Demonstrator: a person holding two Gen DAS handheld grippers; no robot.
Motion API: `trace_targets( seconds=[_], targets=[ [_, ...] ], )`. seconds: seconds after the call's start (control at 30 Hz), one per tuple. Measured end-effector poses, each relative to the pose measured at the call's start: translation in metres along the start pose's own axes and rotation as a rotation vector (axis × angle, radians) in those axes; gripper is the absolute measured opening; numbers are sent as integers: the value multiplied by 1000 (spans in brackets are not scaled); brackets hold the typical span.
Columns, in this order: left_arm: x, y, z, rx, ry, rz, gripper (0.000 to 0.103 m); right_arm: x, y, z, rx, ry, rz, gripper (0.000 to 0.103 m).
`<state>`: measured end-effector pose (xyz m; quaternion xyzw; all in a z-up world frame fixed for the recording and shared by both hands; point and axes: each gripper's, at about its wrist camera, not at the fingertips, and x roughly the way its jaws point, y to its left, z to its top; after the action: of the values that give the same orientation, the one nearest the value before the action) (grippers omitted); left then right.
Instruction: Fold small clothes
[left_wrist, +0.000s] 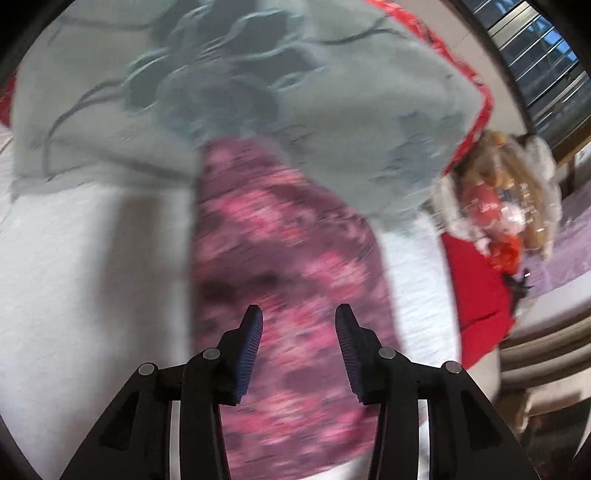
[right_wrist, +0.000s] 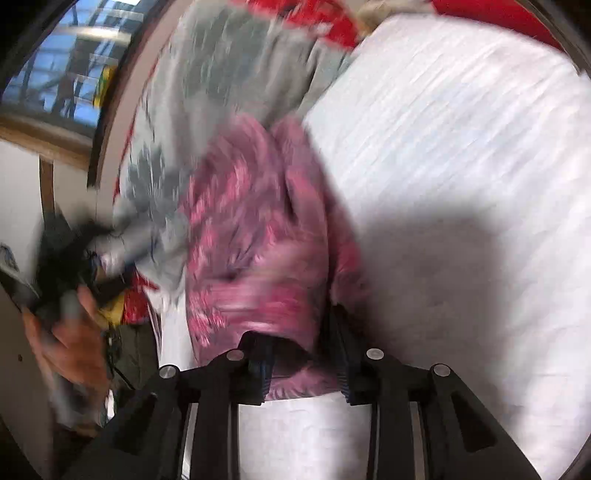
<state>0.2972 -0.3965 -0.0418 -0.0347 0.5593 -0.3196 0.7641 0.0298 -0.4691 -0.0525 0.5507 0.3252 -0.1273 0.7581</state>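
Observation:
A small pink-and-purple patterned garment (left_wrist: 280, 229) lies as a long strip on the white bed sheet (left_wrist: 74, 258). My left gripper (left_wrist: 299, 314) hovers over its near part, open, with nothing pinched between its fingers. In the right wrist view the same garment (right_wrist: 255, 229) is bunched, and its near end drapes over and between the fingers of my right gripper (right_wrist: 301, 343). The jaws stand apart and the cloth hangs loose in the gap. Both views are blurred.
A grey cloth with a dark pattern (left_wrist: 258, 92) covers the far part of the bed. Red fabric (left_wrist: 476, 295) and a long-haired doll (left_wrist: 506, 192) lie at the right edge. A person's hand (right_wrist: 66, 332) holds the other gripper at the left. A window (right_wrist: 62, 74) is behind.

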Motion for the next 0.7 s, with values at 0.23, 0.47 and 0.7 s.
trace_targets(
  seconds=[0.23,0.47,0.7],
  targets=[
    [16,21,-47,-12,-37,35,41,-19,32,67,-54,-167,16,46],
    [13,40,-85,15,-144,64,45,82,60,107,-169,-32,-143,46],
    [2,59,-90,-31,-159,41,52,110,91,98,-367,-15,-215,5]
  ],
)
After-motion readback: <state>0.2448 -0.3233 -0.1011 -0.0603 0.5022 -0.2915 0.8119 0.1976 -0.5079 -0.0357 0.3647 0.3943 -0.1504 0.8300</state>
